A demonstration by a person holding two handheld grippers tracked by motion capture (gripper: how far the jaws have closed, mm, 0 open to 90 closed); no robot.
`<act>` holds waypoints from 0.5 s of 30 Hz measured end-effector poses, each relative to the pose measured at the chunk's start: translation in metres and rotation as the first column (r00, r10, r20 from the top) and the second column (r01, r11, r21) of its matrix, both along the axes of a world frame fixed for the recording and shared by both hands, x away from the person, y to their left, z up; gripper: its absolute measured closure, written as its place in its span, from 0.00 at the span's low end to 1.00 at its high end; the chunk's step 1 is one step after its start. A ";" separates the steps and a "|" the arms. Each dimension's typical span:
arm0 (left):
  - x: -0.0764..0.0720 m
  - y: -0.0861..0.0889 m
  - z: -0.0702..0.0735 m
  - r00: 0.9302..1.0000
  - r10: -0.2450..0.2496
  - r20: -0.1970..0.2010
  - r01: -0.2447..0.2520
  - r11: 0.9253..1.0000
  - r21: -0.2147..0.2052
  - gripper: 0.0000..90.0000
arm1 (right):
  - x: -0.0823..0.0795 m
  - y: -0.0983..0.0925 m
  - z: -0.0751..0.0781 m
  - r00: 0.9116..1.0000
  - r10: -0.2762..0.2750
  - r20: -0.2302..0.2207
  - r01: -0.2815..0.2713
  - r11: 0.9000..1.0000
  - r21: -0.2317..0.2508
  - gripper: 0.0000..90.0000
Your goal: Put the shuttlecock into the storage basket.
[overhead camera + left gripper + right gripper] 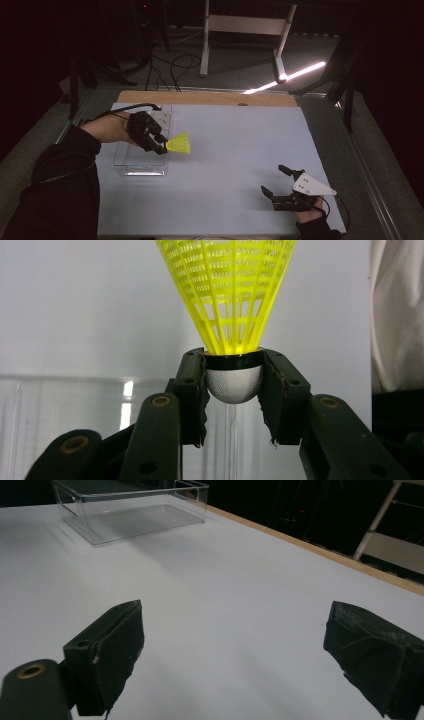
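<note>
Your left hand-held gripper (159, 145) sits at the left of the high view, above the right edge of the clear plastic bin (142, 167), and it is clamped on a yellow shuttlecock (179, 144). In the left gripper view, the jaws of your left hand-held gripper (234, 385) press on either side of the shuttlecock's (230, 300) rounded white base, just under its black band, and the yellow mesh skirt fans out toward the top of the frame. From above, the skirt points right, out over the white counter (225, 170).

Your right hand-held gripper (276, 181) rests in the lower right of the high view, low over the counter, jaws spread wide with nothing between them. In the right gripper view, its two black pads (117, 645) stand far apart at the bottom corners, and the clear bin (130, 510) lies at the upper left.
</note>
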State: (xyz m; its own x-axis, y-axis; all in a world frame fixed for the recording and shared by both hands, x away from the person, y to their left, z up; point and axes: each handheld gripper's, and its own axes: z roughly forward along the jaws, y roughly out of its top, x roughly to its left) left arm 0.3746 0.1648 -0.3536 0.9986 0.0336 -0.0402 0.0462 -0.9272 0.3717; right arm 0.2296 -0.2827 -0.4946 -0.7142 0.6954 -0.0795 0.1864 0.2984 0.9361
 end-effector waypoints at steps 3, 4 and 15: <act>0.001 0.011 -0.001 1.000 0.013 0.005 -0.013 1.000 0.008 0.72 | 0.000 0.000 0.000 1.000 -0.001 -0.001 0.001 1.000 -0.001 0.10; 0.002 0.015 -0.001 1.000 0.013 0.011 -0.013 1.000 0.009 0.72 | 0.000 0.001 0.000 1.000 -0.001 -0.003 0.001 1.000 0.000 0.10; 0.002 0.051 -0.003 0.998 0.058 0.008 -0.058 0.998 0.020 0.72 | 0.000 0.001 0.000 1.000 -0.003 -0.003 0.003 1.000 -0.003 0.10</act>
